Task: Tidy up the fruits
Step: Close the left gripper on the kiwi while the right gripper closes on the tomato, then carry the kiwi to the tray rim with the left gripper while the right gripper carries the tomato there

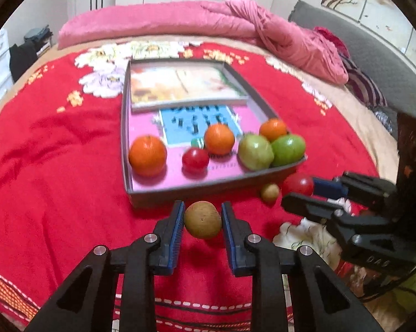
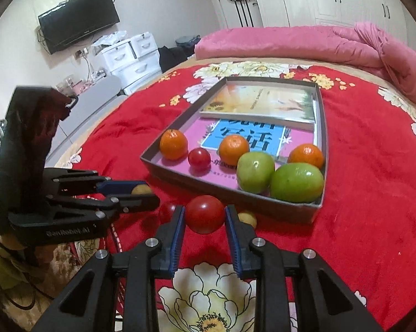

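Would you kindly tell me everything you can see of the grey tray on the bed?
The tray is a shallow, rectangular open box with low grey walls, seemingly cardboard. It lies flat on the red floral bedspread. Its far half holds a book resting on a pink printed sheet with a blue panel. Its near half holds three oranges, one small red tomato and two green fruits crowded into the right corner. Neither gripper touches it.

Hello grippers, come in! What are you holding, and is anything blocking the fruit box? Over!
Left gripper shut on brown fruit. Right gripper shut on red tomato. Box just ahead, six fruits inside. Path looks clear.
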`<state>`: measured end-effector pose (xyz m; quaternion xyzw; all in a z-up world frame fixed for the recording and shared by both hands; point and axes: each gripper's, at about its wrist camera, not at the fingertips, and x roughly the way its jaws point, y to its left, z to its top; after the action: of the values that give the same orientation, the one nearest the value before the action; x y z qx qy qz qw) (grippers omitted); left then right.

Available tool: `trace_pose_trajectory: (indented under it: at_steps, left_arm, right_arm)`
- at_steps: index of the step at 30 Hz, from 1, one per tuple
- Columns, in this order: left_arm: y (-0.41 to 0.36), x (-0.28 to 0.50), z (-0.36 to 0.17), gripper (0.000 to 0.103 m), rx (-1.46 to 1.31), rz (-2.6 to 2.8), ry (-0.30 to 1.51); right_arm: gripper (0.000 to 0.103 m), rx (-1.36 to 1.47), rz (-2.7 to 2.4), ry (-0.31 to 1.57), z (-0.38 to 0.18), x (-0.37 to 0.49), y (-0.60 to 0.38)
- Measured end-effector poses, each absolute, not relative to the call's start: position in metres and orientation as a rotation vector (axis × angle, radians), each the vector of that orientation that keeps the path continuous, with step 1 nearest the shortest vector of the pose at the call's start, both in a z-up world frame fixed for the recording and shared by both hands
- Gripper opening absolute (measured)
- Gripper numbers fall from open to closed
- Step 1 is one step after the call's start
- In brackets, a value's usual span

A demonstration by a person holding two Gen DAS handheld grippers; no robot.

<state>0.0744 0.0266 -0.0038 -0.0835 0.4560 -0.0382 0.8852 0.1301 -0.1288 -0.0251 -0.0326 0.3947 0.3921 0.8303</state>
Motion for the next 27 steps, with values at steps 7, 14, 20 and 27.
trace_pose_trajectory:
  at_steps: [7, 14, 20, 27]
  left_arm:
    - [0.030, 0.080, 0.018, 0.028, -0.175, -0.064, 0.899]
    - [0.032, 0.088, 0.021, 0.028, -0.169, -0.045, 0.886]
    - [0.035, 0.098, 0.018, 0.028, -0.178, -0.032, 0.890]
    - [0.038, 0.111, 0.010, 0.028, -0.190, -0.022, 0.901]
  right_arm:
    - [0.029, -0.051, 0.827, 0.803, -0.017, 0.132, -0.132]
    - [0.029, -0.061, 0.828, 0.763, -0.010, 0.132, -0.129]
    - [0.029, -0.072, 0.828, 0.740, -0.007, 0.132, -0.125]
    - [0.029, -0.077, 0.822, 0.723, -0.004, 0.137, -0.120]
